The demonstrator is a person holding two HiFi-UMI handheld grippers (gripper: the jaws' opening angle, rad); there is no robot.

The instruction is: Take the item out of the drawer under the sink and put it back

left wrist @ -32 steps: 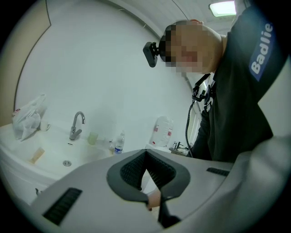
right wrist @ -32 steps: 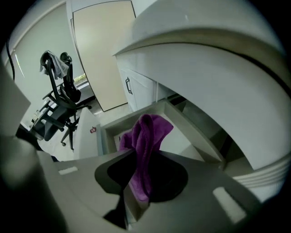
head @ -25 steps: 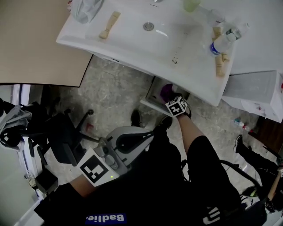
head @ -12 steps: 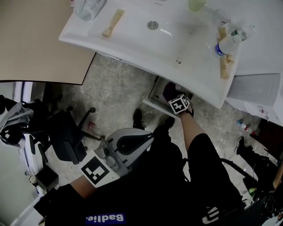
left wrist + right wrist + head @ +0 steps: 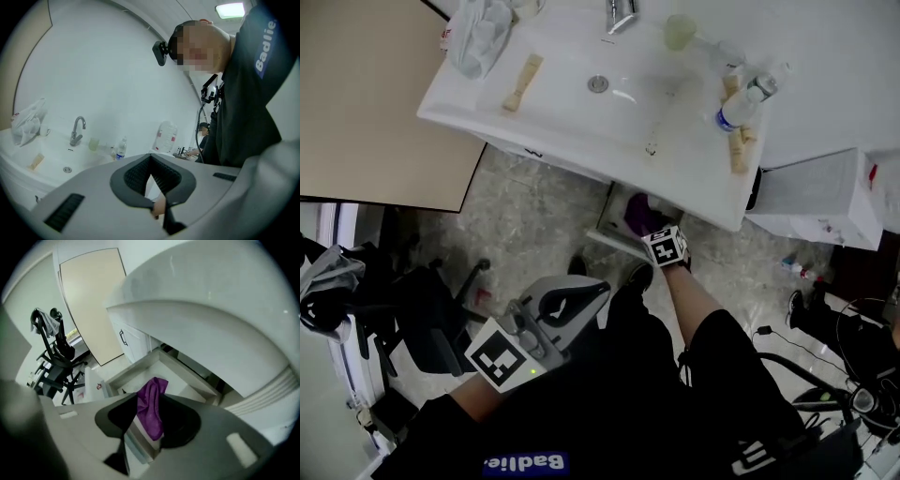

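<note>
Under the sink point(image 5: 581, 103), over the open drawer point(image 5: 176, 376), your right tongs point(image 5: 146, 420) are opening. The purple cloth point(image 5: 151, 406) hangs between them with a gap on one side, which I read as letting it drop back inside. Your left tongs point(image 5: 151, 178) rest closed and empty by your lap, probably parked because this step needs one hand. The only writing I can read is "Badlie" on your dark top point(image 5: 253, 93); the label on the bottle point(image 5: 733, 108) is too small.
</note>
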